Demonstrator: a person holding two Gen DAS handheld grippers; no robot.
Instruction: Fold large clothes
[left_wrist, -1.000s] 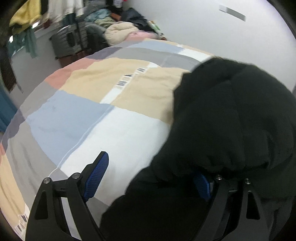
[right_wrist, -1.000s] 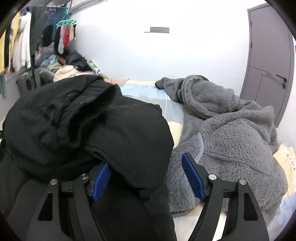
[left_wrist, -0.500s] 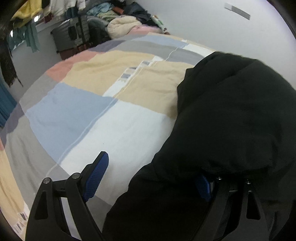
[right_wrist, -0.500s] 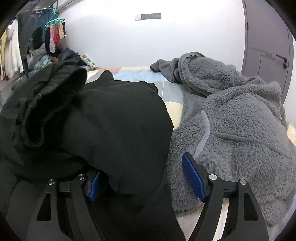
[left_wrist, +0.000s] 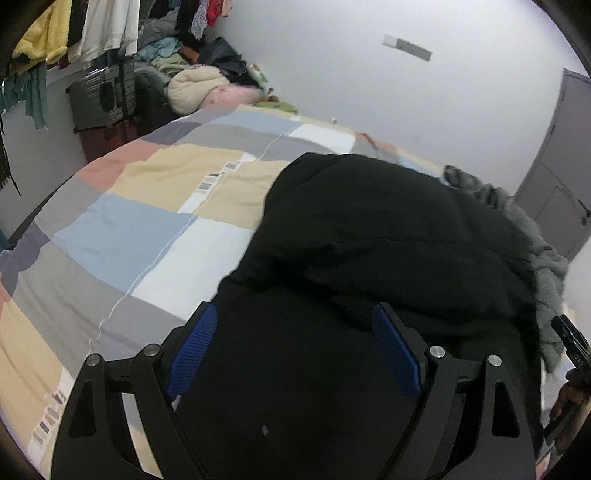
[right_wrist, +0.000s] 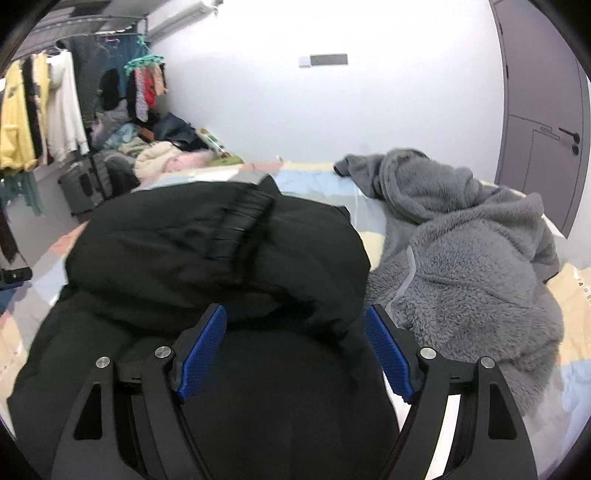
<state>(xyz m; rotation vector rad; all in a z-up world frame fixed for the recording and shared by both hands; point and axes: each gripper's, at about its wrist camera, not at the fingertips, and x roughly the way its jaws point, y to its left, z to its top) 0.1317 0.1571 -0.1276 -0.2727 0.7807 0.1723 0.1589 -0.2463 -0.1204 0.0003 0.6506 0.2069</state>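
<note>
As the views run from left to right:
Bedspread: patchwork bedspread (left_wrist: 147, 229) lies bare on the left.
Left gripper (left_wrist: 291, 347): jaws wide, blue pads clear of the cloth, holding nothing.
Black jacket (right_wrist: 221, 258): mid-bed, doubled over itself into a thick bundle, ribbed cuff (right_wrist: 243, 221) on top.
Right gripper (right_wrist: 295, 350): jaws wide above the jacket's near part, gripping nothing.
Grey fleece jacket (right_wrist: 469, 266): crumpled just right of the black one, touching it.
Progress: black jacket looks roughly folded and released; the fleece is untouched, so likely half remains.
</note>
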